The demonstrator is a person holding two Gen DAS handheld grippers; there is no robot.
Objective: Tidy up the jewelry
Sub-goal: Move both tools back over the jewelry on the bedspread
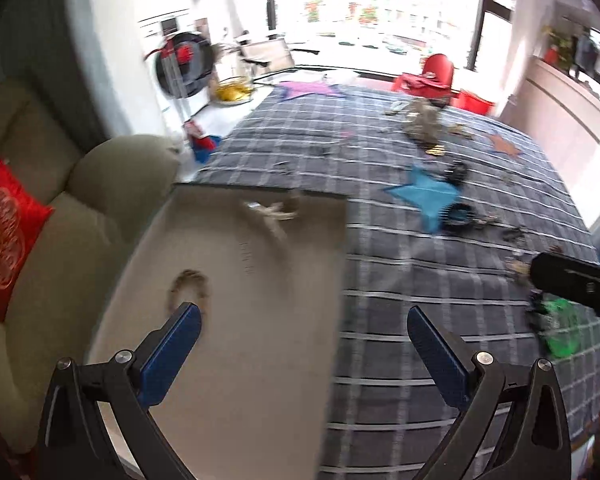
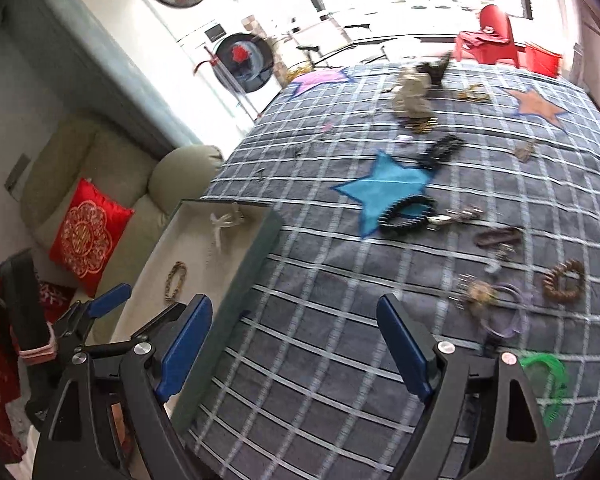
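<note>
A shallow beige tray (image 1: 220, 320) (image 2: 188, 248) lies at the left edge of the checked blanket. In it lie a beaded bracelet (image 1: 188, 286) (image 2: 175, 280) and a pale bow-shaped piece (image 1: 268, 214) (image 2: 224, 220). My left gripper (image 1: 304, 340) is open and empty above the tray's right edge. My right gripper (image 2: 296, 336) is open and empty above the blanket. Loose jewelry lies on the blanket: a heart-shaped bracelet (image 2: 564, 280), a purple ring bracelet (image 2: 504, 312), a green comb (image 2: 548, 376) (image 1: 560, 328), a black comb (image 2: 408, 216) (image 1: 460, 216).
The grey checked blanket (image 2: 320, 320) with coloured stars covers the table. A beige sofa with a red cushion (image 2: 88, 236) (image 1: 4, 232) stands to the left. A pile of trinkets (image 2: 412, 96) lies at the far side. The left gripper's fingers (image 2: 108, 306) show beside the tray.
</note>
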